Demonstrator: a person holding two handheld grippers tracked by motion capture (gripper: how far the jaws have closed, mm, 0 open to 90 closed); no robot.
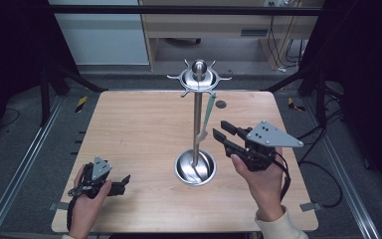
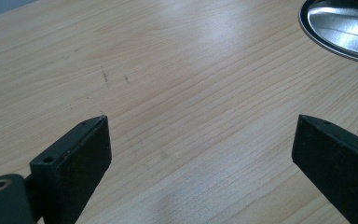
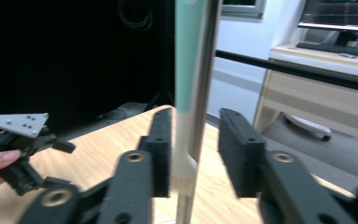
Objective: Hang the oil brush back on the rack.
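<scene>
A metal stand (image 1: 197,124) rises from a round steel base bowl (image 1: 195,167) at the table's middle, with a ring of hooks (image 1: 199,75) on top. A pale green utensil (image 1: 208,117) with a white pronged end hangs from one hook beside the pole. My right gripper (image 1: 220,128) is held up just right of the utensil's lower end. In the right gripper view the green utensil (image 3: 185,70) and the pole (image 3: 208,70) stand between the parted jaws of this gripper (image 3: 196,140), with a gap on each side. My left gripper (image 1: 125,183) rests low at the front left, open and empty (image 2: 200,126).
The wooden table (image 1: 139,129) has a small dark hole (image 1: 221,104) at the back right of the stand. The steel base bowl (image 2: 340,28) is at the top right of the left gripper view. Dark frame rails flank the table, and a desk stands behind.
</scene>
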